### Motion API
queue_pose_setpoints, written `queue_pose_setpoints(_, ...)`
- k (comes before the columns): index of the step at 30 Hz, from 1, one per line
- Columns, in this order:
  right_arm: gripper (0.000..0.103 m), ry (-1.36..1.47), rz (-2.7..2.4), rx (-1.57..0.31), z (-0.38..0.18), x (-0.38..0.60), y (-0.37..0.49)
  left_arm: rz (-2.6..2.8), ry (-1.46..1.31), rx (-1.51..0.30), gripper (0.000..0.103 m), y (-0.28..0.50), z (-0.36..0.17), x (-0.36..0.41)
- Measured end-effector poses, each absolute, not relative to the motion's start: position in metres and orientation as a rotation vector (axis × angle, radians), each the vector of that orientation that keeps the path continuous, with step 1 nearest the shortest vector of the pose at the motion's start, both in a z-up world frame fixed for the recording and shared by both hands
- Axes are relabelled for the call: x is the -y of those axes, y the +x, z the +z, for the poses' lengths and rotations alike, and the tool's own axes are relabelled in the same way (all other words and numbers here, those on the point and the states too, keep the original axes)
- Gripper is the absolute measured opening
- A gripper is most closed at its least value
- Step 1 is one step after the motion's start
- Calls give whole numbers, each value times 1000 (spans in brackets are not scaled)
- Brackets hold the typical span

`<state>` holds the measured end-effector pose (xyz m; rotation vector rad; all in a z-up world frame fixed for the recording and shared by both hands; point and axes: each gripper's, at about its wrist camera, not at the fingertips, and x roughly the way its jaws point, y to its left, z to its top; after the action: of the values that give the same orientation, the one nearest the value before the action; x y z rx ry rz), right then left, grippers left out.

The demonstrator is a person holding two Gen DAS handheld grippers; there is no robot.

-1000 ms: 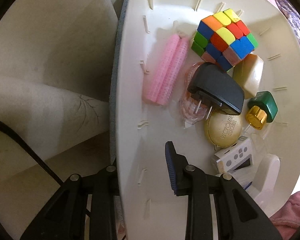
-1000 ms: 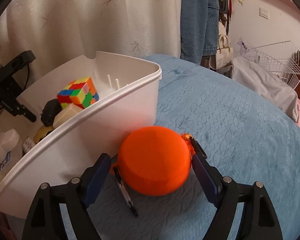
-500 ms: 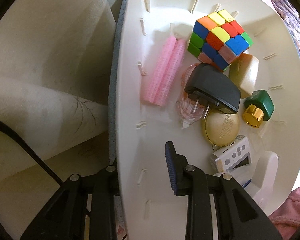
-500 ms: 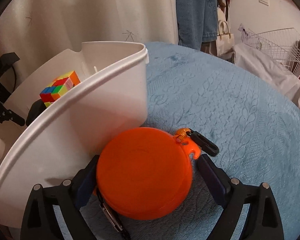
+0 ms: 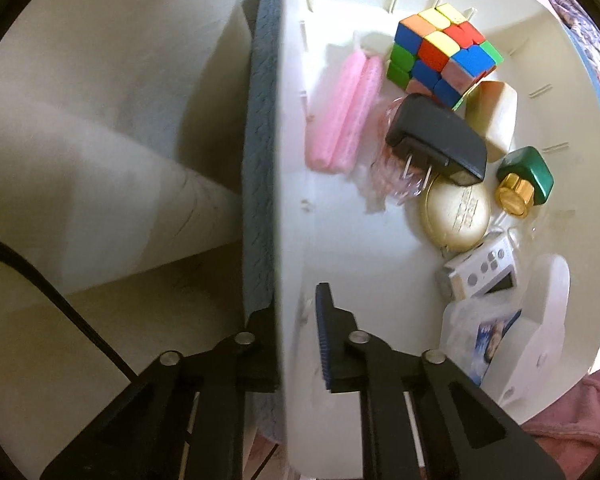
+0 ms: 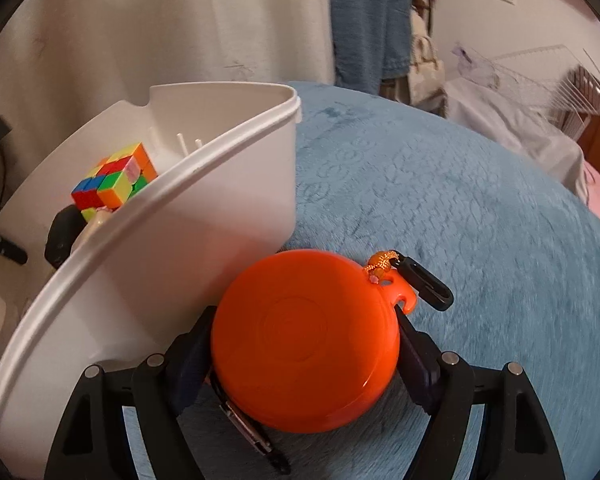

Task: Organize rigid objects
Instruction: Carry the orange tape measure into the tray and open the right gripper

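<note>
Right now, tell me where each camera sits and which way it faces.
Left wrist: on the left gripper, looking straight down into the white bin; its jaws are clamped on the bin's wall.
Right wrist: on the right gripper, angled down across the blue blanket; its jaws are closing around the orange round case beside the bin.
Shared: the bin and the puzzle cube inside it.

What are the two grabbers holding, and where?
The left gripper pinches the white bin by its side wall. The right gripper is closing on the orange round case, across its sides.
</note>
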<state>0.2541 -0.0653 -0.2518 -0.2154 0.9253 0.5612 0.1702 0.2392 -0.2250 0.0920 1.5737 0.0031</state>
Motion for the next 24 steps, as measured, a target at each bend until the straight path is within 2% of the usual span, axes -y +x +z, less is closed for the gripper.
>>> queue_pose_setpoints(24,81,-28,213,-1114,-231,78,168,-53,80,-1519,4,134,-182,-242)
